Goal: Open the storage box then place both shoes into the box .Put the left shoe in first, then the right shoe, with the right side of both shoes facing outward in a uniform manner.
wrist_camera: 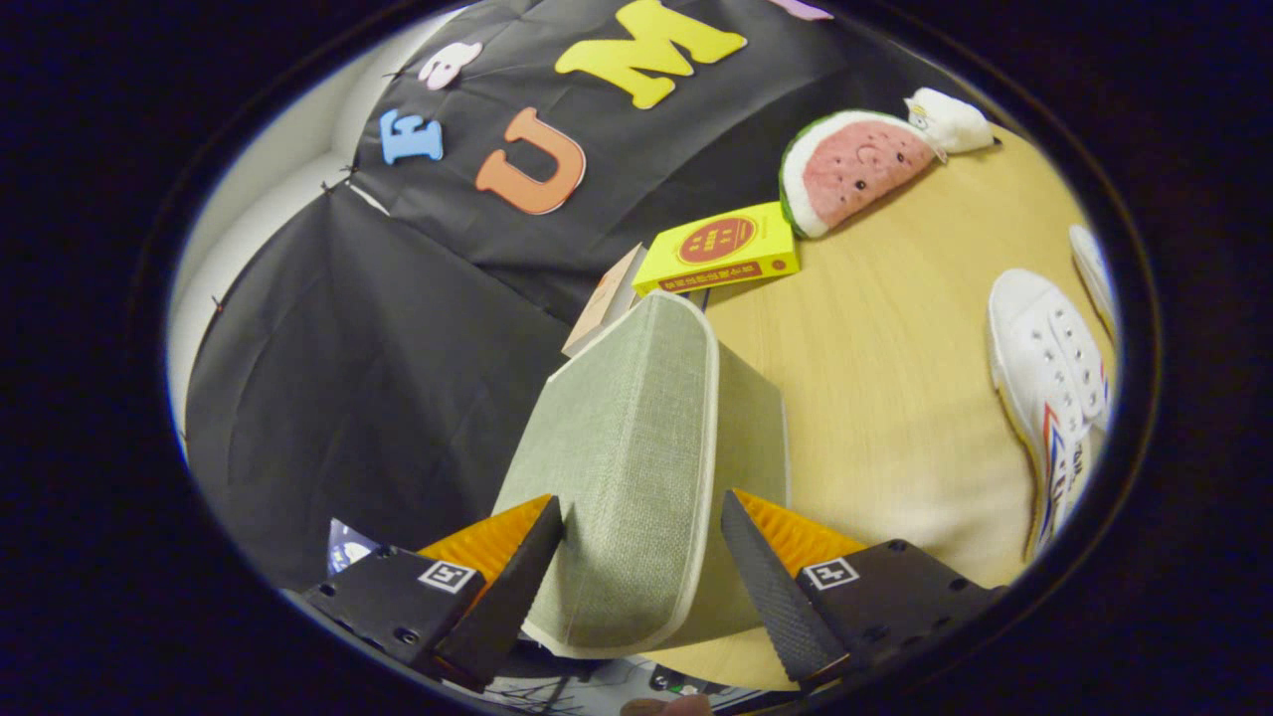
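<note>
The gripper (641,542) is spread wide, with the box lid (636,447) standing between its fingers. One finger (517,577) sits just beside the lid's fabric face at 9 o'clock; the other finger (771,587) lies near the lid's white-piped edge at 3 o'clock. Whether either finger actually touches the lid cannot be told. The green cloth lid is tilted up on edge, rising toward 12 o'clock from the fingers. Beyond it, at 12 o'clock, a yellow book (721,249) lies on the wooden table (885,398), with a tan book (602,303) just beside it at its 8 o'clock. A watermelon plush (855,169) rests farther off at 1 o'clock, a small white plush (950,119) touching its far end. A white shoe (1049,388) lies on the table at 3 o'clock, well apart from the lid, and a second shoe (1094,264) shows just beyond it.
</note>
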A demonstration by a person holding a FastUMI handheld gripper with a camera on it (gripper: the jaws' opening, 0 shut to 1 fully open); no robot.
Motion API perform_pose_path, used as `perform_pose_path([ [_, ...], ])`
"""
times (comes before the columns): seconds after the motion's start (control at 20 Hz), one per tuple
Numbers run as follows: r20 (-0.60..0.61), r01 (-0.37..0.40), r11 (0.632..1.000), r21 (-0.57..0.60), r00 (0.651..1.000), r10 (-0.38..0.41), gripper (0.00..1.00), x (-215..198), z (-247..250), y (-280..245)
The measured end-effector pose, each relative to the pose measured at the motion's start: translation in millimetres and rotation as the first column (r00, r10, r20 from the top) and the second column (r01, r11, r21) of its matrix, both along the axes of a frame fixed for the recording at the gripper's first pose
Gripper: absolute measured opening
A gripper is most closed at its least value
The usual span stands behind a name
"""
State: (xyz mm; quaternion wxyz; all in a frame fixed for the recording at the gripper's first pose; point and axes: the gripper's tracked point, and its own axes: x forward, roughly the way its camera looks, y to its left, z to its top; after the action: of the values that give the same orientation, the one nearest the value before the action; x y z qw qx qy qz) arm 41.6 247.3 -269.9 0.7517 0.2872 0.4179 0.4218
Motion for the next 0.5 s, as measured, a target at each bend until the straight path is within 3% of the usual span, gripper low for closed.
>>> perform_pose_path([
  [0.35,-0.09,0.003,0.998,0.057,0.996,0.002,1.0,-2,7,1],
  [0.5,-0.121,0.04,0.996,0.076,0.992,-0.031,0.87,6,14,-13],
])
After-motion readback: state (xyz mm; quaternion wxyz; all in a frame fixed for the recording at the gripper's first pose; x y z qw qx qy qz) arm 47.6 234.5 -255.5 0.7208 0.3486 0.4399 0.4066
